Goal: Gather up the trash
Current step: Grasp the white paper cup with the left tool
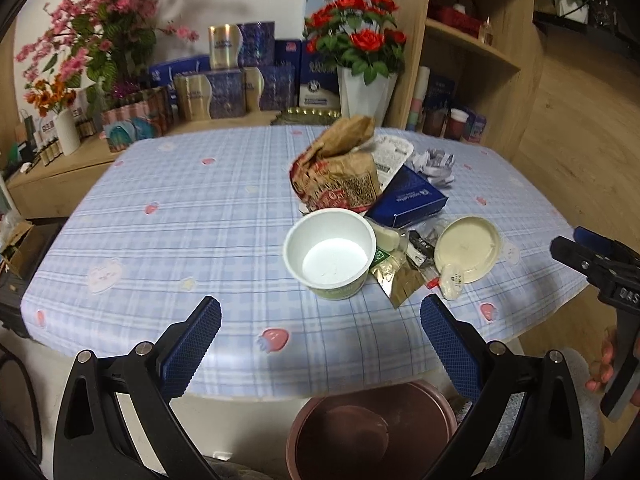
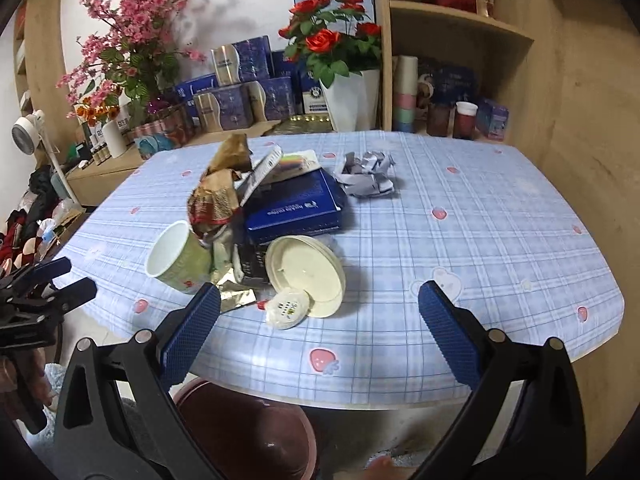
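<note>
Both grippers hung at the near edge of the table, and neither had anything in it. On the left gripper (image 1: 320,332) the blue-padded jaws stood wide apart, empty, aimed at the white paper cup (image 1: 331,253), which stood upright and looked empty. The right gripper (image 2: 319,320) was spread just as wide, its jaws framing the cream plastic lid (image 2: 306,275) and the small round sachet (image 2: 287,307) lying against the lid's near rim.

Beyond those, the trash sat in one loose heap on the checked tablecloth (image 1: 160,216): a crumpled brown paper bag (image 1: 338,172) behind the cup, a blue box (image 1: 412,196) beside it, torn gold foil wrappers (image 1: 400,280) between cup and lid, and a wad of crumpled grey-white paper (image 2: 368,178) a little apart at the far side. Something flat and printed leaned behind the bag, but I could not tell what it was.

Below the table edge, between the two grippers, stood a dark reddish bin (image 1: 372,428). I could see no trash in the part of it that showed.

So, as I judged it, the collecting had barely begun, if at all: every piece was on the table, nothing was held, and the whole heap was left to move down into the bin.
</note>
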Motion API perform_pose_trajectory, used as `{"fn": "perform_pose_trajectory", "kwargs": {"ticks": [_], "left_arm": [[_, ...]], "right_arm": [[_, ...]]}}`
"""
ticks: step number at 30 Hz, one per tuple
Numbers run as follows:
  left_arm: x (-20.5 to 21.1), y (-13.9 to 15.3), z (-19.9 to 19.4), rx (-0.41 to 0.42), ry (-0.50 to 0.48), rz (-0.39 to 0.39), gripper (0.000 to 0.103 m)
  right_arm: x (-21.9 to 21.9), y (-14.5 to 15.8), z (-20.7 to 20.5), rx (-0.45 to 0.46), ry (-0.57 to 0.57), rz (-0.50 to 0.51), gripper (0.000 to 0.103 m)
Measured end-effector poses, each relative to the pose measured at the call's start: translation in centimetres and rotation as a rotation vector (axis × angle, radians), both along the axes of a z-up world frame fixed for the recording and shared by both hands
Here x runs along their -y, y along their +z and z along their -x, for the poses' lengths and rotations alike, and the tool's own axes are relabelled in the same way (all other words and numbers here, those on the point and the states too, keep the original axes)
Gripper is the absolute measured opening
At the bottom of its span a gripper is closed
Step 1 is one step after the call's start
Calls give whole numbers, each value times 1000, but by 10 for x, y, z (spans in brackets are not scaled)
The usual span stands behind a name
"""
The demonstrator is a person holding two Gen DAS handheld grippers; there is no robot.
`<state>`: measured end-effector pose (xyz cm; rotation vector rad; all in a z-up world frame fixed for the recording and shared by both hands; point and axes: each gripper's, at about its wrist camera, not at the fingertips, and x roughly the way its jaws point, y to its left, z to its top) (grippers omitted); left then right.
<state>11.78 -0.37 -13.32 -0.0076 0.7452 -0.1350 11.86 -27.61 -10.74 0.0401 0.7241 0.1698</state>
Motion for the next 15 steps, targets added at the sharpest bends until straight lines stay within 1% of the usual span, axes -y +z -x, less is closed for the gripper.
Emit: {"fn": "perform_pose_trajectory", "kwargs": {"ticks": [3, 7, 11, 15], "left_arm": [[8, -9, -20, -17, -9, -13, 98], [14, -20, -45, -41, -19, 2, 98], [18, -32, -69, -69, -11, 14, 98], [18, -47, -89, -112, 6, 37, 98]], "right_arm": [[4, -9, -8, -17, -5, 13, 97], [10, -19, -19, -45, -10, 20, 97], [11, -33, -28, -80, -4, 36, 97], [12, -43, -34, -95, 6, 52, 97]]}}
